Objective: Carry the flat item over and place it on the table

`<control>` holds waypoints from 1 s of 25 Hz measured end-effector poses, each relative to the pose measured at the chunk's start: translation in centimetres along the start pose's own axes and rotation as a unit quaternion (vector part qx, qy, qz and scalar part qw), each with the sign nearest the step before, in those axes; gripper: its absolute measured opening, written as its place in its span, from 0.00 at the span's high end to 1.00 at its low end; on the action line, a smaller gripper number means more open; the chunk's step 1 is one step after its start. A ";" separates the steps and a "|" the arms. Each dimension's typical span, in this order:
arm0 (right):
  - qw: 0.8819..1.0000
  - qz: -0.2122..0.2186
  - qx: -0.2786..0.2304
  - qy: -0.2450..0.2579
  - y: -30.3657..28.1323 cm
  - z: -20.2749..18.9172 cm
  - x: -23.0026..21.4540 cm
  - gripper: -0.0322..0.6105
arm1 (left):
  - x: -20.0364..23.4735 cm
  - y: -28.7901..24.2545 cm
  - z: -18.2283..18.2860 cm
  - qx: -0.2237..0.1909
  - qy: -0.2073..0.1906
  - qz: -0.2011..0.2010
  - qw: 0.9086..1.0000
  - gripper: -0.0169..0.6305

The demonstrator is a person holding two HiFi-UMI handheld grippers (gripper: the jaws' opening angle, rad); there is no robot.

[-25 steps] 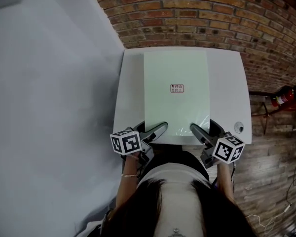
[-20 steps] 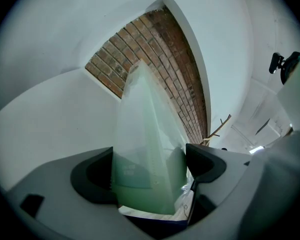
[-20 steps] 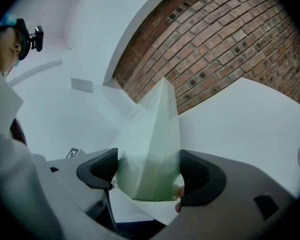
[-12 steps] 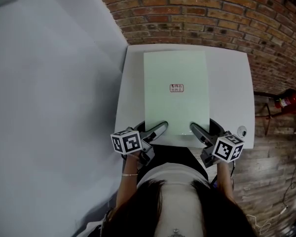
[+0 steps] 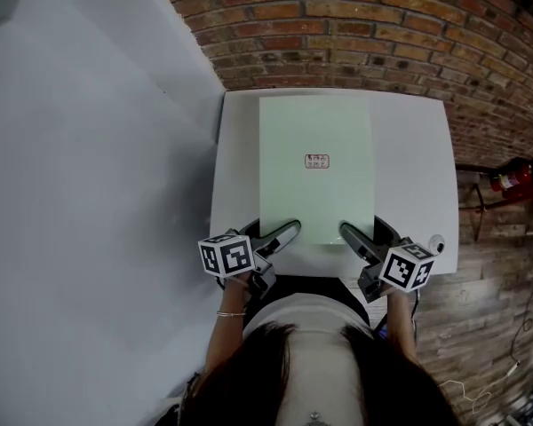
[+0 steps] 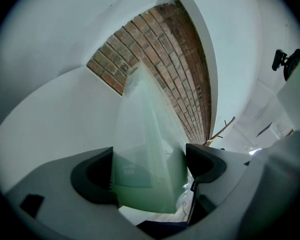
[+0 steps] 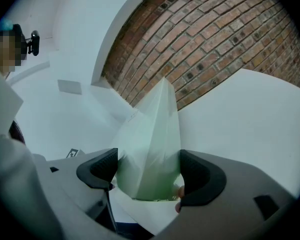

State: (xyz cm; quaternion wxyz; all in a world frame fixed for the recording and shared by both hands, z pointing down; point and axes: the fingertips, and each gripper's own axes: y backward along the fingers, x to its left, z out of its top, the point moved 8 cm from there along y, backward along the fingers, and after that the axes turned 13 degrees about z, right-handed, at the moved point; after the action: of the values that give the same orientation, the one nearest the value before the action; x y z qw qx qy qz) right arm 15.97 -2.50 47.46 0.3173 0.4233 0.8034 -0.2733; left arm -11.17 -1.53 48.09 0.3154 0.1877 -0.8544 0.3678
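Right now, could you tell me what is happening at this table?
A person holds a pale green flat sheet by its near edge, the left gripper and the right gripper each clamped near a corner. The sheet is over the white table by the brick wall; whether it rests there, I cannot tell.

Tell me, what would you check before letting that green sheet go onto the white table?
1. Left gripper clamped on the green sheet: ok.
2. Right gripper clamped on the sheet's near edge: ok.
3. Sheet wholly over the white table, nothing overhanging: ok.
4. Sheet lined up square with the table's edges: ok.
5. Sheet already lying flat on the table: cannot tell from these views.
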 end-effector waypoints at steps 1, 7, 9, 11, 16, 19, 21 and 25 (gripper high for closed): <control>1.000 -0.002 0.001 -0.005 -0.2 0.0 -0.2 0.37 | 0.2 -0.2 0.2 0.003 0.000 0.000 1.000 0.30; 1.000 -0.009 0.000 -0.009 -1.8 0.7 -1.4 0.37 | 1.5 -1.7 1.5 0.015 0.003 0.002 1.000 0.30; 1.000 -0.010 0.001 -0.012 -2.3 0.8 -1.9 0.37 | 1.8 -2.2 1.9 0.018 0.006 0.002 1.000 0.30; 1.000 -0.011 0.003 -0.015 -2.7 0.9 -2.3 0.37 | 2.1 -2.6 2.1 0.022 0.009 0.004 1.000 0.31; 0.999 -0.014 0.009 -0.028 -3.6 1.0 -3.4 0.37 | 3.0 -3.5 2.8 0.033 0.014 0.009 0.999 0.31; 0.999 -0.016 0.012 -0.036 -4.2 1.1 -4.1 0.37 | 3.5 -4.2 3.1 0.038 0.018 0.012 0.999 0.30; 0.999 -0.017 0.014 -0.035 -4.6 1.4 -4.5 0.37 | 3.8 -4.6 3.3 0.042 0.020 0.013 0.999 0.31; 0.999 -0.018 0.018 -0.040 -5.4 1.5 -5.2 0.37 | 4.6 -5.4 3.7 0.049 0.025 0.017 0.998 0.30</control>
State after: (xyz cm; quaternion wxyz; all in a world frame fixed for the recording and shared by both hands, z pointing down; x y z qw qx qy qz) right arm 14.12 -8.90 51.26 0.3367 0.4028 0.7926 -0.3101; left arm -13.02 -8.24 52.03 0.3209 0.1792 -0.8304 0.4187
